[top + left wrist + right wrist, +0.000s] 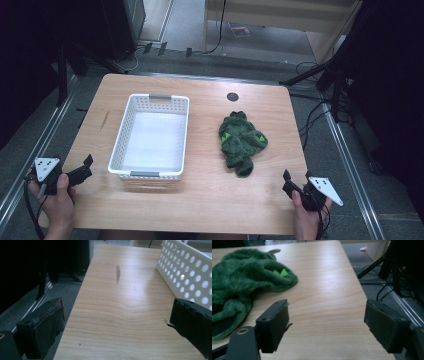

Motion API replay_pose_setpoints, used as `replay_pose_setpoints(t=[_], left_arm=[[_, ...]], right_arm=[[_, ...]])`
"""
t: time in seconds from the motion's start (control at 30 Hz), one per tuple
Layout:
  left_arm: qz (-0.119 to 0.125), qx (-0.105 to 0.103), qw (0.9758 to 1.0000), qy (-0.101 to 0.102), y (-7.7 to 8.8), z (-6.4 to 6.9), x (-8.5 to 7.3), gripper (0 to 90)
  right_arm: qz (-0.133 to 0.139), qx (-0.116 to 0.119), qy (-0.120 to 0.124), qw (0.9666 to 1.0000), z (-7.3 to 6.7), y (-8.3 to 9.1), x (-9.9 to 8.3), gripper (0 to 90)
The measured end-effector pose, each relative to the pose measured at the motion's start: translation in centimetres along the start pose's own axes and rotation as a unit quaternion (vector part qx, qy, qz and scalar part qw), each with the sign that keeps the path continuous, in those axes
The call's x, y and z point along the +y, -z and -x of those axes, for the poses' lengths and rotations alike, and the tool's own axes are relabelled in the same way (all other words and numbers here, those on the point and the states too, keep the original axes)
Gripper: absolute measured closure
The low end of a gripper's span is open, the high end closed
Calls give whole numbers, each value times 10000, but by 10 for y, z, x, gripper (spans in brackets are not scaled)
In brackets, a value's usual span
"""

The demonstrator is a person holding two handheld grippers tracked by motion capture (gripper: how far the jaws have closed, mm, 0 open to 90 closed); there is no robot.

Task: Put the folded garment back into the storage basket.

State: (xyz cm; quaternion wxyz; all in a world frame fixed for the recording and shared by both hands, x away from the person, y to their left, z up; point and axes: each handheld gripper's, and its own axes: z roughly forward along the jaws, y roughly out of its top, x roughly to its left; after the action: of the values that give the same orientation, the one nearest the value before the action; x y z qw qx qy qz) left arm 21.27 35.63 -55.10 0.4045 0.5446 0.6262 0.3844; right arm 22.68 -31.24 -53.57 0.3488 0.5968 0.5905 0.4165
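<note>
Basically the green fuzzy garment (241, 143) lies crumpled on the right half of the surface (210, 200), right of the white perforated basket (186, 131) and apart from it, with small bright-green patches on it and a dark cuff end pointing toward the person. It looks like a plush knit piece, exact type hard to tell. Likely step: pick it up and drop it into the basket, not yet begun. The right hand-held gripper (291, 183) sits at the near right edge of the surface, jaws spread wide with nothing between them; in the right gripper view the garment (242, 285) is ahead and to the left of the jaws, near but not touching. To do this well, angle the right hand-held gripper left toward the cloth, come down on a thick bunched fold near the middle rather than the thin cuff, and close fully so the soft pile doesn't slip; lift high enough that the hanging end clears the basket rim before moving across. The left hand-held gripper (82, 169) rests at the near left corner, also released and empty, with the basket wall (185, 272) just to its right in the left gripper view; it could steady the basket if it slides. The basket is empty, with only its white bottom visible, standing upright, its long side running away from the person. A small dark round hole (232, 96) sits in the surface beyond the garment.
</note>
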Motion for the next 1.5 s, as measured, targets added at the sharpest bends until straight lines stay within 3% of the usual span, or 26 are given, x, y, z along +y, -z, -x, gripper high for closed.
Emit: replay_pose_setpoints(t=[0.07,0.2,0.33,0.37,0.43,0.47,0.53,0.57,0.63,0.73,0.8,0.83,0.87,0.93,0.97,1.07,1.17,1.37,1.5], left_arm=[[-9,-28,10000,-1,0,0,0,7],[-16,-108,9999,-32,1,1,-1,7],[70,111,9997,-219,3,7,-2,7],[117,192,9993,-286,3,9,-2,7],[162,181,9991,-357,4,11,-3,7],[170,122,9990,-404,4,11,-3,7],[157,30,9992,-362,4,10,-3,7],[155,20,9994,-297,4,9,-3,7],[166,26,9995,-270,4,8,-3,7],[133,-48,9995,-286,4,8,-3,7],[94,-76,9995,-284,3,8,-2,7],[72,-84,9996,-268,3,8,-2,7],[59,-98,9996,-240,3,7,-2,7],[50,-109,9997,-230,3,7,-2,7],[36,-136,9997,-210,2,6,-1,7],[13,-151,9997,-188,2,6,-1,7],[-39,-175,9997,-177,1,5,0,7],[-47,-205,9996,-162,-1,5,0,7],[-76,-212,9997,-128,-1,5,0,7]], right_arm=[[-52,73,2,10000,-1,0,1,168],[-451,302,-55,9985,-12,4,19,132],[-723,354,-98,9967,-19,5,30,123],[-902,514,-189,9944,-23,4,38,77],[-963,582,-198,9935,-25,4,40,56],[-1123,697,-139,9911,-32,2,47,16],[-1209,739,-83,9899,-36,1,51,3],[-1354,756,94,9879,-47,-2,59,0],[-1393,746,113,9874,-49,-2,61,0],[-1543,723,276,9850,-70,-10,78,0],[-1555,753,287,9845,-74,-12,81,0],[-1587,779,320,9837,-80,-16,84,0],[-1611,757,419,9831,-95,-25,89,0],[-1615,692,487,9832,-101,-29,91,0],[-1663,655,537,9824,-113,-38,95,0],[-1701,685,535,9816,-120,-43,99,0],[-1850,671,686,9780,-137,-57,106,0],[-2034,619,831,9736,-150,-74,112,0],[-2062,582,776,9737,-151,-83,112,0]])
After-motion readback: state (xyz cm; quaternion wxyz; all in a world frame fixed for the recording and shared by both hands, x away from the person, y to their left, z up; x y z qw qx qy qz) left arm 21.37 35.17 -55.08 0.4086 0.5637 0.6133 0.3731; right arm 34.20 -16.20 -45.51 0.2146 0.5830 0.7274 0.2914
